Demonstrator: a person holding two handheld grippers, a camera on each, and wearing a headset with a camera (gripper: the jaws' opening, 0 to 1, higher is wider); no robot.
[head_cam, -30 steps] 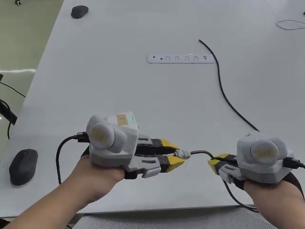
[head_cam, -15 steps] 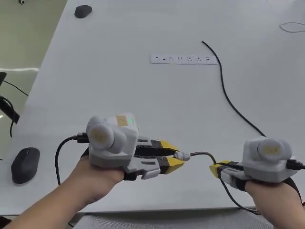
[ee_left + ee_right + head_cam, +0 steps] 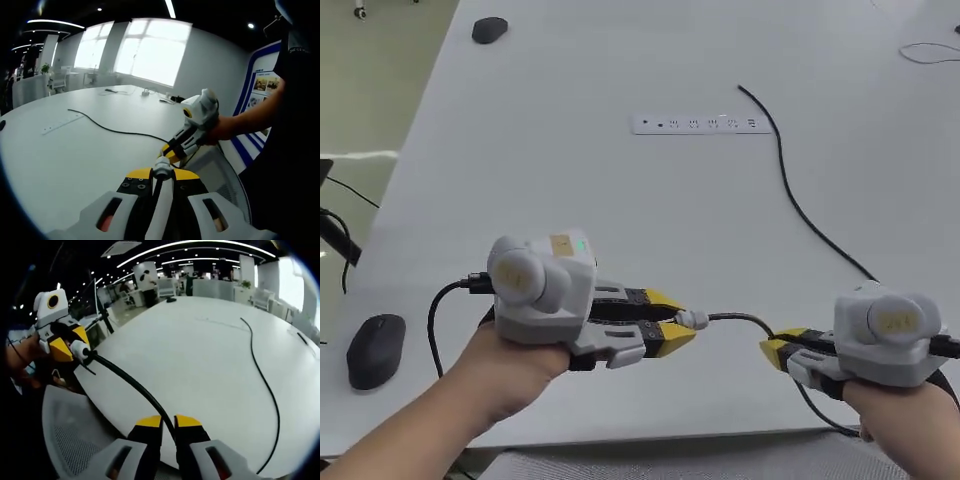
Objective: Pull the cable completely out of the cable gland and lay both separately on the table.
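Note:
In the head view my left gripper (image 3: 678,330) is shut on a small white cable gland (image 3: 691,320) just above the table's near edge. A black cable (image 3: 738,319) runs out of the gland to my right gripper (image 3: 771,348), which is shut on it a short way to the right. The left gripper view has the gland (image 3: 161,167) between the yellow tips, with the right gripper (image 3: 194,127) beyond. In the right gripper view the cable (image 3: 131,381) leads from my closed jaws up to the gland (image 3: 80,350) in the left gripper (image 3: 62,342).
A white power strip (image 3: 698,123) lies mid-table with a long black cord (image 3: 798,208) curving toward the right front. A dark mouse (image 3: 375,350) sits at the left front, another mouse (image 3: 489,29) far back. The white table (image 3: 570,180) ends just under the grippers.
The left gripper has drifted a little left with the gland, and a slightly longer stretch of cable shows between the two grippers. Both stay shut.

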